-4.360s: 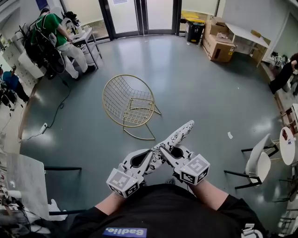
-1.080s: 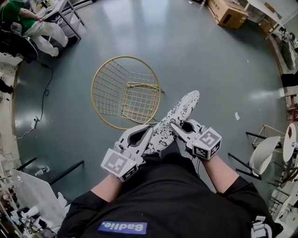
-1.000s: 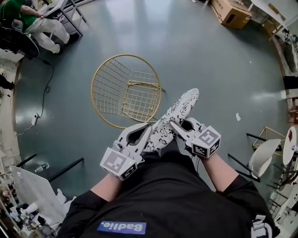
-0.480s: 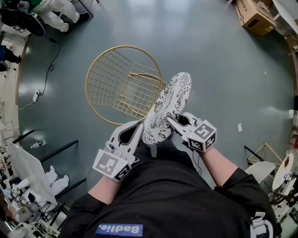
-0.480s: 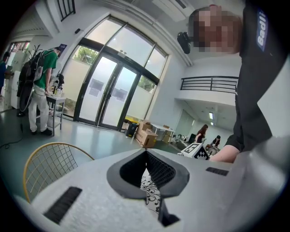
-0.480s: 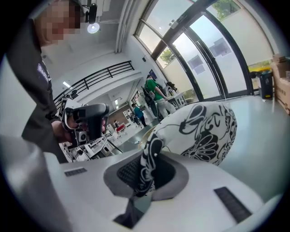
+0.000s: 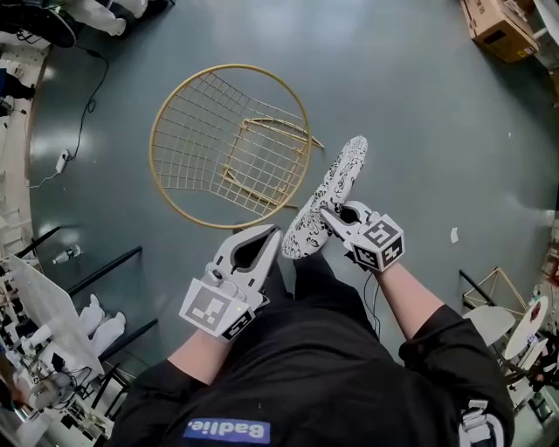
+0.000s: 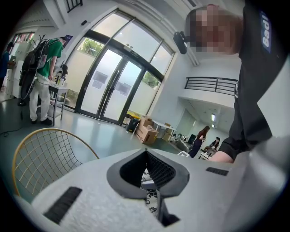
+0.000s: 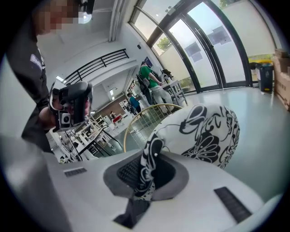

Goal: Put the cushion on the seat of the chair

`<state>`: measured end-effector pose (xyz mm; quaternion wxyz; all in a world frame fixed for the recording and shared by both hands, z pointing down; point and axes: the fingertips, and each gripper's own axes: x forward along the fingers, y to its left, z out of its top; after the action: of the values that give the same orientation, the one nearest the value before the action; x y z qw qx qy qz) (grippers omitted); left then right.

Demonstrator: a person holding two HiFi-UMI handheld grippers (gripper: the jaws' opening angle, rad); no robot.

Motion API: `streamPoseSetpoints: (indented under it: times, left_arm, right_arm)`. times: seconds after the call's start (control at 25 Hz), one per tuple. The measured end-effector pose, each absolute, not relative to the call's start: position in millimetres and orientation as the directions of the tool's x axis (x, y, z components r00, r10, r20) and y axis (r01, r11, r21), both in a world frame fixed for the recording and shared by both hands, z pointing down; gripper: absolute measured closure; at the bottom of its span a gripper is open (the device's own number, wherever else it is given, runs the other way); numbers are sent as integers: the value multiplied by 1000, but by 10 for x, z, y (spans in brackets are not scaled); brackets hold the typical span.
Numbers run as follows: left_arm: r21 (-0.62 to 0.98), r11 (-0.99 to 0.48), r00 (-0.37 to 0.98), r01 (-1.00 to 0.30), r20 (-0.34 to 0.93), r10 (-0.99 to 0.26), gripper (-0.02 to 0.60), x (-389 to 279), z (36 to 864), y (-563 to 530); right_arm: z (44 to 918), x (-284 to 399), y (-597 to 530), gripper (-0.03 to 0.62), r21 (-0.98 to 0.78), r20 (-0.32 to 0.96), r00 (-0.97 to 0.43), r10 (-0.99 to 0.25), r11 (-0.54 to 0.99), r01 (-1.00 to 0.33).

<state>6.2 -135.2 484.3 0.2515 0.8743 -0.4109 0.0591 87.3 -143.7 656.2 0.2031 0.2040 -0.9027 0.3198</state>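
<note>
The round gold wire chair (image 7: pixel 229 144) stands on the grey floor just beyond my hands; it also shows in the left gripper view (image 8: pixel 43 156) and the right gripper view (image 9: pixel 149 113). The white cushion (image 7: pixel 336 183) with a black floral print hangs edge-on to the right of the chair's rim, off the seat. My right gripper (image 7: pixel 325 214) is shut on its near edge, and the cushion (image 9: pixel 204 131) fans out past the jaws (image 9: pixel 152 152). My left gripper (image 7: pixel 278 234) meets the cushion's near end; its tips (image 8: pixel 146 152) stand closed with patterned fabric (image 8: pixel 152 199) in the gap.
Cardboard boxes (image 7: pixel 498 26) sit at the far right. A black frame (image 7: pixel 96 271) and cluttered shelving stand at the left, and a cable (image 7: pixel 74 148) trails on the floor. A white chair (image 7: pixel 515 323) is at the lower right. A person in green (image 8: pixel 43 68) stands by a desk.
Both grippers have come down and forward towards the chair, which now looks larger and nearer. The cushion has turned from showing its broad face to edge-on.
</note>
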Motion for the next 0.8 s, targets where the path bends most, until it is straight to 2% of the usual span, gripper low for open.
streamPoseSetpoints:
  times: [0.2, 0.56, 0.8]
  left_arm:
    - [402, -538, 664, -740, 311, -681, 565, -153, 4969, -1398]
    - [425, -490, 635, -761, 333, -698, 565, -641, 5201, -1500]
    - [438, -438, 595, -785, 336, -730, 565, -1039, 5296, -1482]
  right_arm:
    - [6939, 560, -1520, 557, -485, 536, -818, -209, 717, -501]
    - [7049, -169, -2003, 557, -492, 511, -834, -209, 724, -483]
    - [7296, -644, -2113, 557, -500, 531, -832, -162, 732, -462]
